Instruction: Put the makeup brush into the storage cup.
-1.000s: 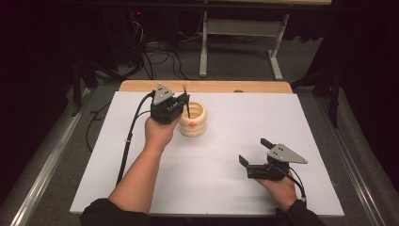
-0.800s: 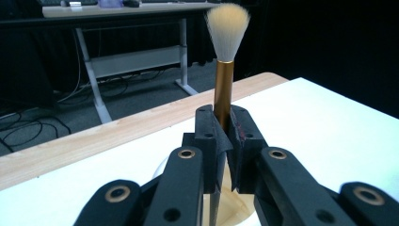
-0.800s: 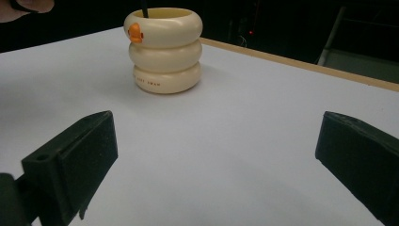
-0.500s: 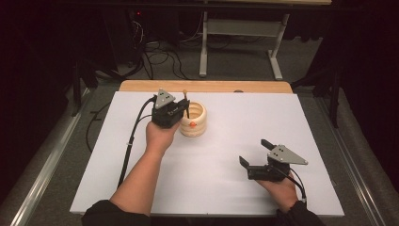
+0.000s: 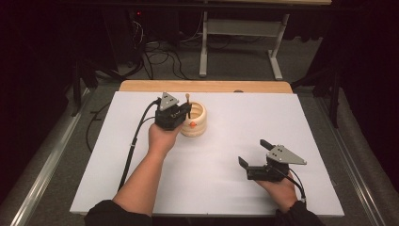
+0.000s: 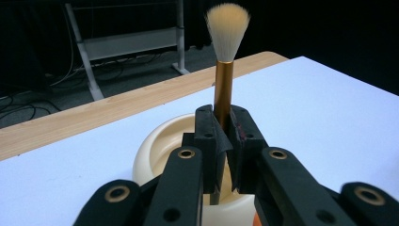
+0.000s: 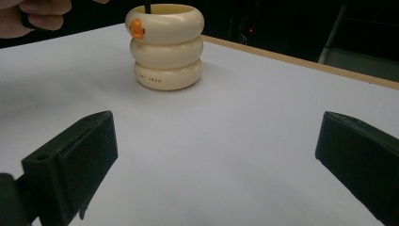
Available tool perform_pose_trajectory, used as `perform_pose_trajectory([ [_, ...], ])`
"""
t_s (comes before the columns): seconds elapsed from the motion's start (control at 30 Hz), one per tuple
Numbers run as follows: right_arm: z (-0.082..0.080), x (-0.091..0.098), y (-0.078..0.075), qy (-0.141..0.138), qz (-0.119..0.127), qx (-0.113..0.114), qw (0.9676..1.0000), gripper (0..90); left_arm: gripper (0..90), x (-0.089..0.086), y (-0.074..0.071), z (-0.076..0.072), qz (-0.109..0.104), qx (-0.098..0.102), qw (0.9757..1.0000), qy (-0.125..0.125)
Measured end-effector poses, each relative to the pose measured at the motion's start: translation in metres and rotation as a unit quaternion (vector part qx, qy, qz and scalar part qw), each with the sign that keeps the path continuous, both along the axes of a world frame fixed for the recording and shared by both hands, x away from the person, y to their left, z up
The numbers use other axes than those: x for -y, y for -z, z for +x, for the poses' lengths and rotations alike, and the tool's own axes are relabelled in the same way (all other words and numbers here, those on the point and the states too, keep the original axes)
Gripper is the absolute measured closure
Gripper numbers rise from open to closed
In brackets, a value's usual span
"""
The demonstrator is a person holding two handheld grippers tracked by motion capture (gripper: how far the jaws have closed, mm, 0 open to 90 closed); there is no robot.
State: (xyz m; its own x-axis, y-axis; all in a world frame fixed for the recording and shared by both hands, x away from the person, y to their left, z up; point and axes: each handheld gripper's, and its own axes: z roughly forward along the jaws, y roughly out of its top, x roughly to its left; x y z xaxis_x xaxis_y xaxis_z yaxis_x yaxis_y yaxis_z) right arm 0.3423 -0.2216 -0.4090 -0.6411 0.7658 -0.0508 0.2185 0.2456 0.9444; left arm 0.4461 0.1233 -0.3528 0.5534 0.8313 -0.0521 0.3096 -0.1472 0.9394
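Note:
A cream ribbed cup [image 5: 195, 120] with a small orange mark stands on the white table [image 5: 301, 127] left of centre; it is also the cup [image 7: 165, 44] at the far end of the right gripper view. My left gripper [image 6: 225, 126] is shut on a makeup brush [image 6: 225, 70] with a gold ferrule and pale bristles, held upright over the cup's mouth [image 6: 160, 146]. In the high view the left gripper [image 5: 184, 114] sits at the cup's left rim, with the brush [image 5: 187, 99] sticking up. My right gripper [image 5: 253, 153] rests open near the front right, nothing between its jaws.
A wooden strip [image 5: 207, 86] runs along the table's far edge. Beyond it stand a desk frame [image 5: 235, 33] and cables on the dark floor. White tabletop stretches between the cup and the right gripper.
The left hand with the brush has shifted slightly at the cup. The right gripper has stayed where it was.

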Motion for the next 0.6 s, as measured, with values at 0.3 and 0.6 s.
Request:
perform_pose_trajectory([
  [0.3, 0.0001, -0.0007, 0.0007, 0.0, -0.001, -0.001, 1.0, 1.2, 81.3, 0.0011, 0.0028, 0.0014, 0.013, -0.005, 0.9999, 0.007],
  [0.6, -0.0004, -0.0015, 0.0008, 0.001, -0.002, -0.001, 1.0, 1.2, 15.7, -0.0024, 0.0017, 0.0041, 0.005, -0.024, 0.9994, -0.026],
])
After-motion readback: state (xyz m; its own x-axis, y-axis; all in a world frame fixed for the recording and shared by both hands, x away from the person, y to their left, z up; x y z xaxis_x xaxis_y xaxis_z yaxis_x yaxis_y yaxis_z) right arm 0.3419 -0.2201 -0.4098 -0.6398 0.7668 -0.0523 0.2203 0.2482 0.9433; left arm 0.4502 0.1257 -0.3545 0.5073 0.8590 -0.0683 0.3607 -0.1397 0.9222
